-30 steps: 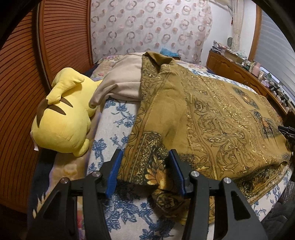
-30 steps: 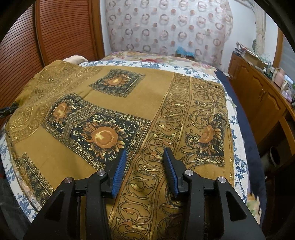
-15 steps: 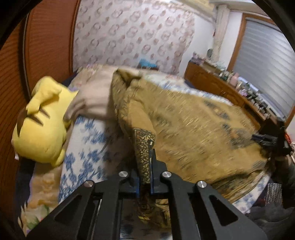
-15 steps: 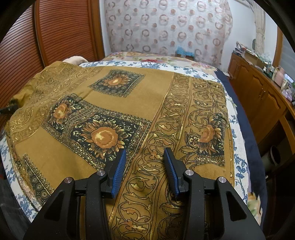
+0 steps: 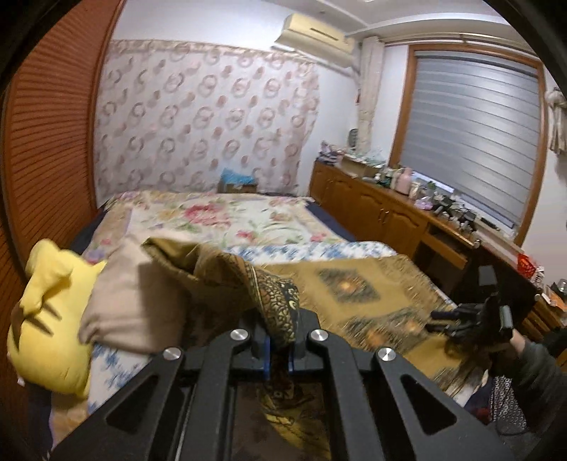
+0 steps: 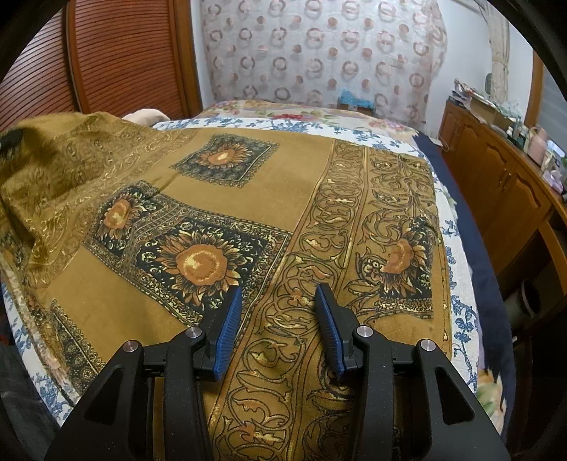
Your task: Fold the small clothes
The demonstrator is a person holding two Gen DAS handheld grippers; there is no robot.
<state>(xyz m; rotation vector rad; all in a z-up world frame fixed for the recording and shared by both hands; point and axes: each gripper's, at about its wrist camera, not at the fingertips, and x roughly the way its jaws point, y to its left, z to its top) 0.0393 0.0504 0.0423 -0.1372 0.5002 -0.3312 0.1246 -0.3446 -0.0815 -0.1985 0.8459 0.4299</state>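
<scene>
Pinching a corner of the mustard-gold sunflower-patterned cloth, the left claw lifts it off the bed, while the right claw hovers unclenched above the fabric.

No text, label, brand, number or sign can be read in either view. The white wall-mounted air conditioner at the upper middle of the left wrist view bears no legible marking, and the small bottles and boxes on the long brown wooden sideboard at the right of that view are too small and blurred for any lettering to be made out. In the right wrist view only printed floral ornament is seen.
</scene>
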